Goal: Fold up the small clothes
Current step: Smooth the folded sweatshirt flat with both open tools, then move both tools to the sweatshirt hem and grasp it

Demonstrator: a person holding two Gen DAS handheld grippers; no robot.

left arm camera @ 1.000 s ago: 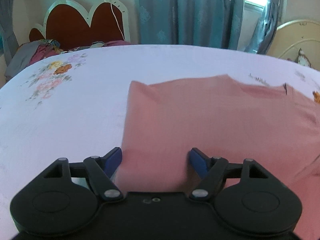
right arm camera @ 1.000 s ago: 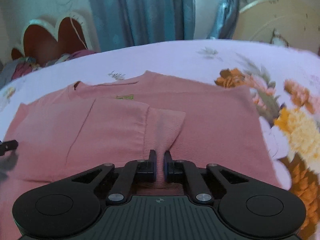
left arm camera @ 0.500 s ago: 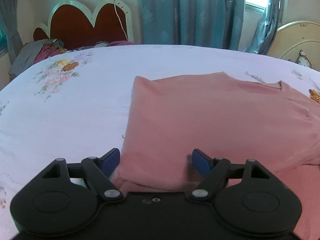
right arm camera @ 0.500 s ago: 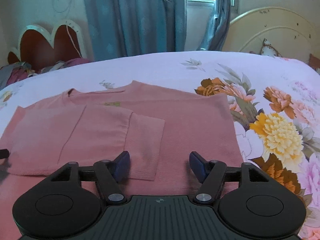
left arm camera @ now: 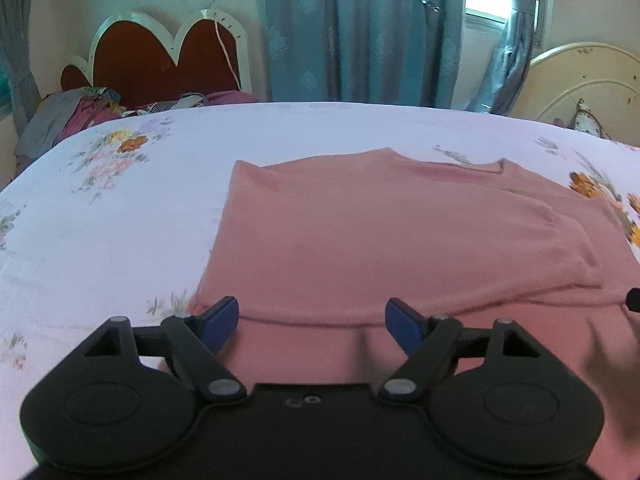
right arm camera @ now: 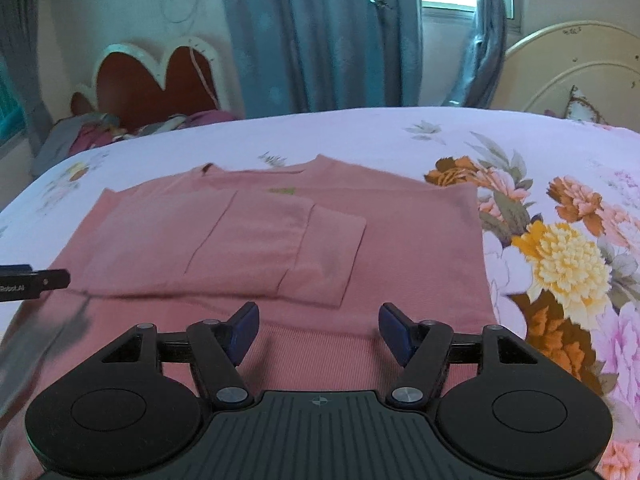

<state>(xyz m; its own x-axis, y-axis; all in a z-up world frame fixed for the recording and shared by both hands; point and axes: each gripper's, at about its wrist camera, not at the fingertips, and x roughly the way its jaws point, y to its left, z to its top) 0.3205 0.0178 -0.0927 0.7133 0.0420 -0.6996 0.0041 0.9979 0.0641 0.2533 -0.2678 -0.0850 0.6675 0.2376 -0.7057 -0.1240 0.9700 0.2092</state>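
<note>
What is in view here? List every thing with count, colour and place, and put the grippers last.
pink top: one, dusty pink, flat on the bed, one sleeve folded in over its chest.
bedsheet: one, pale lilac with orange, yellow and pink flowers, under the top.
heart-shaped headboard: one, dark red with a white rim, by the far wall on the left.
clothes heap: one, grey and magenta, below that headboard.
curtains: teal, on the far wall beside the window.
cream headboard: one, cream, far right.
left gripper: one, black with blue pads, jaws open over the top's near edge, holding nothing.
right gripper: one, black with blue pads, jaws open and empty over the top.
</note>
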